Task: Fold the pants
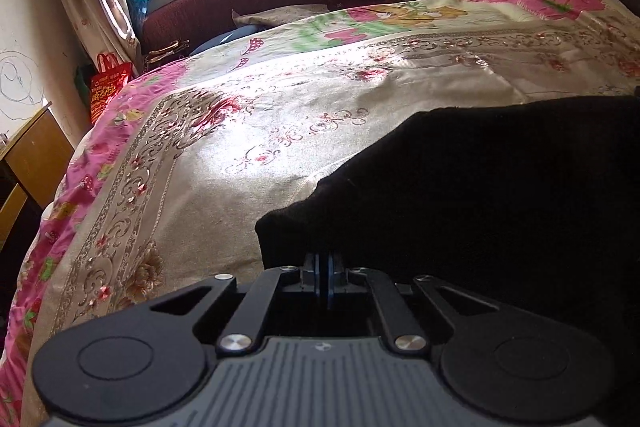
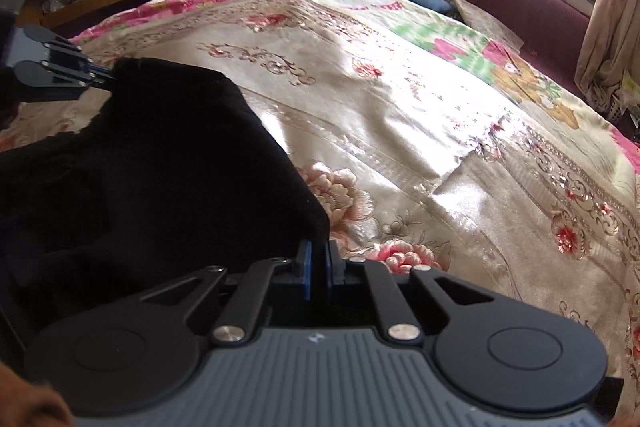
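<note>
The left tongs (image 1: 325, 269) are clamped on a corner of the black pants (image 1: 500, 195), their blue pads pressed together with the dark cloth pinched between them. The right tongs (image 2: 316, 263) are closed the same way on another corner of the same edge of the pants (image 2: 152, 163). From the right wrist view, the left tongs (image 2: 105, 75) sit up and to the left, well apart from the right pair, with the cloth stretched between the two grips. Holding two corners at once looks meant to keep that edge taut and straight, so the fabric can be carried over as one flat panel without bunching.

The pants hang from both tongs, directly ahead of and below each pair, raised off the bed (image 2: 400, 99), whose flowered cover lies open and sunlit beyond the tongs. That stretch of cover ahead is probably where the lifted edge is to be laid. How much of the garment lies on the bed behind the raised part cannot be told, since the black cloth shows almost no detail. Judging by this, the fold is under way but not yet set down.
</note>
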`<state>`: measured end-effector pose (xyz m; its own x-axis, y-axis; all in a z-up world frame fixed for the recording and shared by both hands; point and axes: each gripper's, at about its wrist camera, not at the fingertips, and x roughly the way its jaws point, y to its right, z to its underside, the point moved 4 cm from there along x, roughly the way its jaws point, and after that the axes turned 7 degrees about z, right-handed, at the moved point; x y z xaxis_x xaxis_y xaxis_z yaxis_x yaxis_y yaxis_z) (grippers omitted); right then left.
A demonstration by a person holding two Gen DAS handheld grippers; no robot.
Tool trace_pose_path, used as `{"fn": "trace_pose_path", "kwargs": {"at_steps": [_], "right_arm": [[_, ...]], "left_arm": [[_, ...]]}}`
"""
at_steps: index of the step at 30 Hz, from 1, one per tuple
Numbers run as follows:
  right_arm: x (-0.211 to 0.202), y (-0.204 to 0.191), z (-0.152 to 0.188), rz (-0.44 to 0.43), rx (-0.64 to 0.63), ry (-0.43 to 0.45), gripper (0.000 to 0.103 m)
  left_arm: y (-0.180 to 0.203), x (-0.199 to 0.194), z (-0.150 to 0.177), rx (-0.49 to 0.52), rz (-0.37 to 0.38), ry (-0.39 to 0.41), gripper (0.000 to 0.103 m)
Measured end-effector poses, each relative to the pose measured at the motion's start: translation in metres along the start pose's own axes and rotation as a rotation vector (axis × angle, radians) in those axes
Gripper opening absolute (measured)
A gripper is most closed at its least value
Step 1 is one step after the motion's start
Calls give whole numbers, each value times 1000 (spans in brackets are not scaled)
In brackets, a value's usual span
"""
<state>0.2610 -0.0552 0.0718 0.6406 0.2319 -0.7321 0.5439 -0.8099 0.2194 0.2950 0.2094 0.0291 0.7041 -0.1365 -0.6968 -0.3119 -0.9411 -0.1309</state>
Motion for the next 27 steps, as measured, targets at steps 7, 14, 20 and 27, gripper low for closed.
{"fn": "trace_pose_path", "kwargs": {"at_steps": [7,14,20,27], "right_arm": [[-123,-94,73,-183,7,-17,0],[-103,-149,115,-222,-50,-97,2],[-55,-114,53,-160,62,17,42],[18,-118,11,-245,133,-10,49]], "left_arm": [[26,-62,70,-70,43,8,20],[59,-94,105,-65,71,-1,21],[58,-92,87,-18,78,54,29],[13,-45,34,-3,78,84,66]]}}
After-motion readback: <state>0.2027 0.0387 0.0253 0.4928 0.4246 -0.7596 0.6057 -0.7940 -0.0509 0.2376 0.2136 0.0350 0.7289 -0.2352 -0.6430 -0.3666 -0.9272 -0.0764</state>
